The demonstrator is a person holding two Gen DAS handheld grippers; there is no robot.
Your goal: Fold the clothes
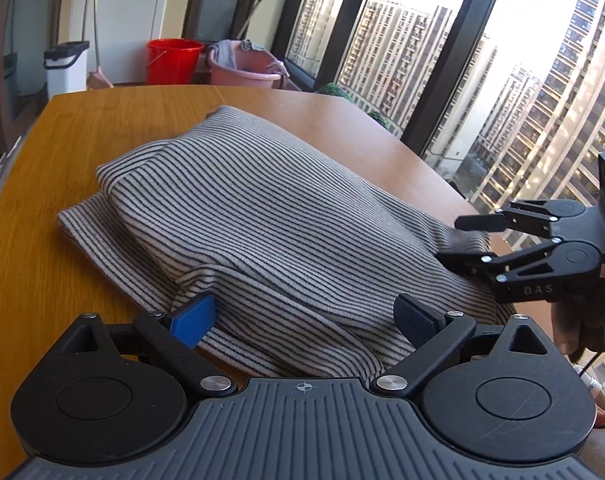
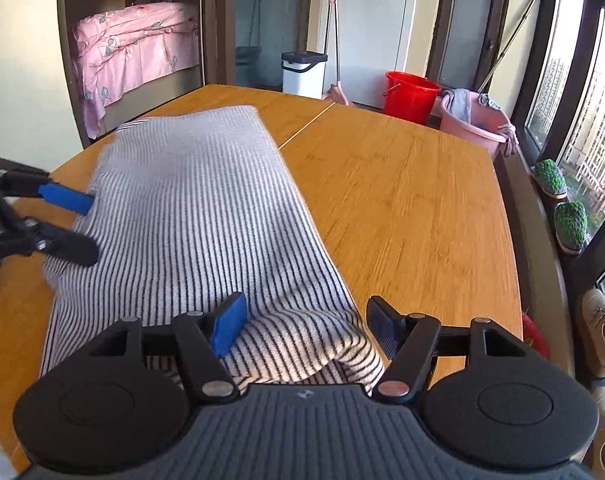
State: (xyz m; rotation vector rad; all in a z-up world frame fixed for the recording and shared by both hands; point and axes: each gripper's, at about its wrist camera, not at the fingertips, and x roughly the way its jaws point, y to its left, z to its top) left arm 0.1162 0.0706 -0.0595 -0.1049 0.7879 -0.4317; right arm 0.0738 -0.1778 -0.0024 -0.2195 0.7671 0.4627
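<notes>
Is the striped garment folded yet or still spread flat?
Folded. The striped garment lies doubled in layers on the wooden table, an upper layer overlapping a lower one, edges stacked near the tongs.

Striped garment (image 1: 262, 208), wooden table (image 1: 62, 152), open claws

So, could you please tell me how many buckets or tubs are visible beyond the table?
2: a red bucket on the floor past the table's far edge, and a pink tub with cloths over its rim beside it, nearer the windows. Others may be hidden.
</notes>
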